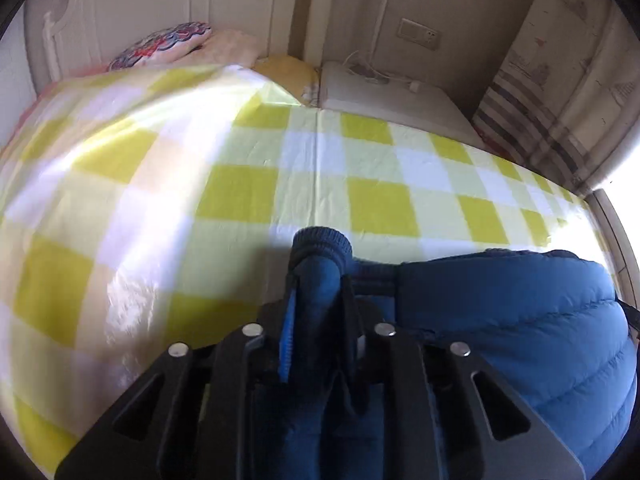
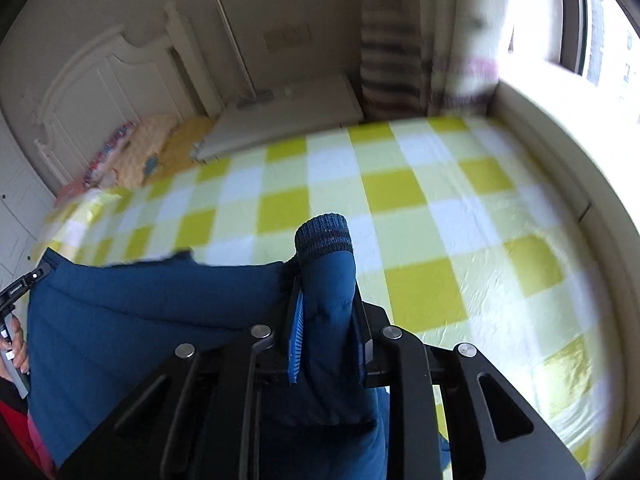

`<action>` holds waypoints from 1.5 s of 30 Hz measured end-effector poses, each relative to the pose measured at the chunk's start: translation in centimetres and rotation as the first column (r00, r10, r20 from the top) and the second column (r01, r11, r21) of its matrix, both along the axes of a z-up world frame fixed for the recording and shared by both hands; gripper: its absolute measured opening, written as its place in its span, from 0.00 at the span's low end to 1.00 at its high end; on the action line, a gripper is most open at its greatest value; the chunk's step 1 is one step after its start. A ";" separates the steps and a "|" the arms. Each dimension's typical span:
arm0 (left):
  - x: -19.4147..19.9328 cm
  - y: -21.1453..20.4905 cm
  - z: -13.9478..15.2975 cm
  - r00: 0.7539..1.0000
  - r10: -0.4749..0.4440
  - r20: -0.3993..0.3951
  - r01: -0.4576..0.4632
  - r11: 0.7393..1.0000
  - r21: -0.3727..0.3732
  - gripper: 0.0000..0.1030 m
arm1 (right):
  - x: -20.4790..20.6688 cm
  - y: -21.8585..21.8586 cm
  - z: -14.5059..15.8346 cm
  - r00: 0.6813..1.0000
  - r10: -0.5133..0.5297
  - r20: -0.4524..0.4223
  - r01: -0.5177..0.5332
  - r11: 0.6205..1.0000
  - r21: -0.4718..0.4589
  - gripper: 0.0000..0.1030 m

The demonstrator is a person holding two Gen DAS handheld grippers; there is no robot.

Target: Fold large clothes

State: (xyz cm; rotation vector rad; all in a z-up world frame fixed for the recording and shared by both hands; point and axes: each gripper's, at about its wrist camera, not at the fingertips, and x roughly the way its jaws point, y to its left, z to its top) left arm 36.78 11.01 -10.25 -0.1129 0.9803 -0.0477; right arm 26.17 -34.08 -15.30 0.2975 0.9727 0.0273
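Observation:
A blue quilted puffer jacket (image 1: 520,320) hangs over a bed covered in a yellow and white checked sheet (image 1: 240,200). My left gripper (image 1: 318,280) is shut on a fold of a sleeve, and the dark knitted cuff (image 1: 322,244) sticks up past the fingertips. In the right wrist view my right gripper (image 2: 326,280) is shut on the other sleeve in the same way, under its knitted cuff (image 2: 324,236). The jacket body (image 2: 140,308) stretches away to the left, above the checked sheet (image 2: 440,220).
Patterned pillows (image 1: 168,44) lie against a white headboard at the far end of the bed. A white nightstand (image 1: 380,92) and a striped curtain (image 1: 540,100) stand beside it. A bright window (image 2: 600,40) is on the right. A person's hand (image 2: 16,344) shows at the left edge.

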 end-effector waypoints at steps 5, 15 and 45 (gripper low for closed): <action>-1.8 0.7 3.9 0.985 0.098 0.145 -0.120 0.981 0.154 0.61 | -1.1 -1.6 1.1 1.000 -0.020 0.001 0.020 0.999 0.046 0.35; -1.6 -13.3 11.1 0.944 -0.164 0.285 0.071 0.948 0.310 0.94 | -2.3 11.1 13.7 0.937 0.174 0.303 -0.114 0.972 -0.204 0.89; 2.2 -14.8 -1.7 0.977 -0.212 0.029 0.201 0.954 0.223 0.97 | 2.8 18.6 1.3 0.973 0.227 0.048 -0.202 0.928 -0.312 0.83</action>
